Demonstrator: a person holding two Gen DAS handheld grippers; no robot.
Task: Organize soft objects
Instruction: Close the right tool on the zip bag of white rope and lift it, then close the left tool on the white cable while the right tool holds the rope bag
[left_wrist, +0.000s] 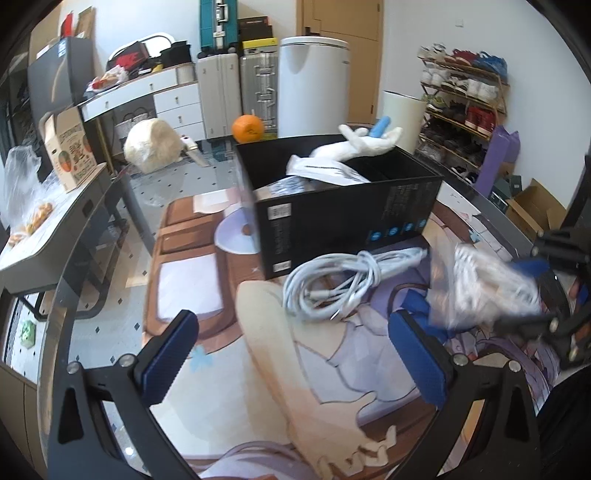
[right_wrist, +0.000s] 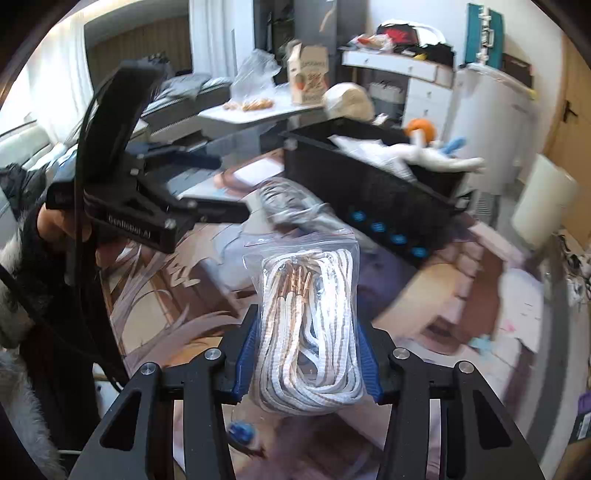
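**Bag of cord in hand, box ahead**

Cluttered room around us: suitcases, a shoe rack and a white bin stand behind the worktop (left_wrist: 207, 387), which is covered by a printed mat. On it sits our largest target, the black box (left_wrist: 343, 218), open at the top, with a white plush toy (left_wrist: 354, 146) and some papers already poking out.

Just in front of the box lies a loose coil of white cable (left_wrist: 332, 284), between the box and our left gripper (left_wrist: 291, 360). That gripper hovers low over the mat with its fingers spread wide and nothing between them.

Our right gripper (right_wrist: 306, 354) has its fingers closed on a clear zip bag of striped cord (right_wrist: 310, 332), held off the worktop. The bag's long axis runs straight out along the fingers, its sealed end pointing away from us. The box lies ahead and to the right of the bag, so we judge the right hand must carry it forward and over the near wall. The bag is slack and may sag or slip.
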